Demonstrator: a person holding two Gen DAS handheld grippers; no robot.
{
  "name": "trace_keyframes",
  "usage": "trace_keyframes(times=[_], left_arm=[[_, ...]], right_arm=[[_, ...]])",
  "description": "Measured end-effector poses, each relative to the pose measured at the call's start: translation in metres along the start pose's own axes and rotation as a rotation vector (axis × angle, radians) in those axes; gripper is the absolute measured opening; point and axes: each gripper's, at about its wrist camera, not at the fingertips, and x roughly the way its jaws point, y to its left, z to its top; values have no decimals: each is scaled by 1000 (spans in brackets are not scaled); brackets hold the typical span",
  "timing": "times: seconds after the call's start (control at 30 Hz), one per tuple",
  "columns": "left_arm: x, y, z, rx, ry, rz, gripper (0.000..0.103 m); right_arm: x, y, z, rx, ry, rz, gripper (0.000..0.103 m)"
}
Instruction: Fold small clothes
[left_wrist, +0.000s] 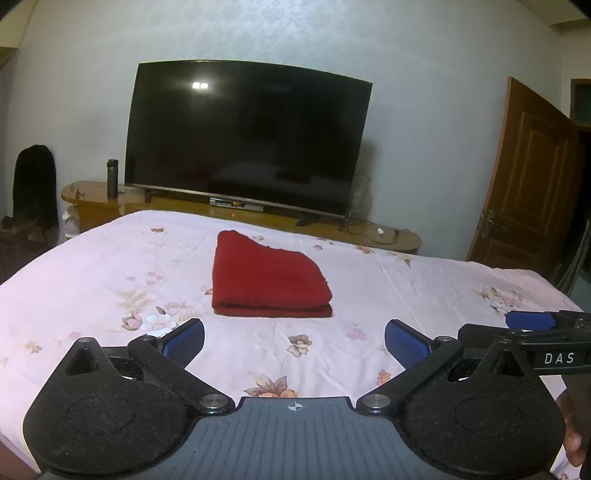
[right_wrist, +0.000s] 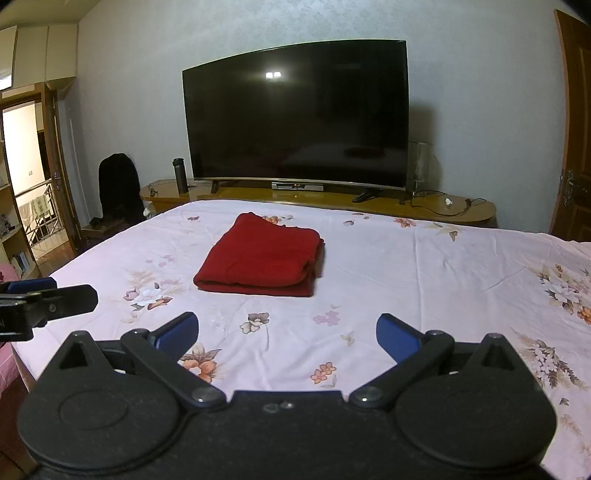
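Note:
A red garment (left_wrist: 264, 278) lies folded in a thick flat stack on the pink floral bedsheet (left_wrist: 92, 280), in the middle of the bed. It also shows in the right wrist view (right_wrist: 262, 256). My left gripper (left_wrist: 294, 341) is open and empty, held above the sheet a short way in front of the garment. My right gripper (right_wrist: 287, 332) is open and empty, also in front of the garment and apart from it. The right gripper's blue pad shows at the right edge of the left wrist view (left_wrist: 532, 320). The left gripper's tip shows at the left edge of the right wrist view (right_wrist: 55, 295).
A large black TV (left_wrist: 243, 136) stands on a low wooden cabinet (left_wrist: 92, 195) beyond the bed's far edge, with a dark flask (left_wrist: 112, 178) and cables (left_wrist: 384, 234). A brown door (left_wrist: 528, 177) stands open at right. A dark chair (right_wrist: 118, 184) is at left.

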Motion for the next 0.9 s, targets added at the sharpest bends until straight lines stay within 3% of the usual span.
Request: trace_keyframes(times=[0.9], left_arm=[[-1, -4, -1, 13, -7, -3, 103]], right_arm=[[1, 3, -1, 2, -7, -5, 102]])
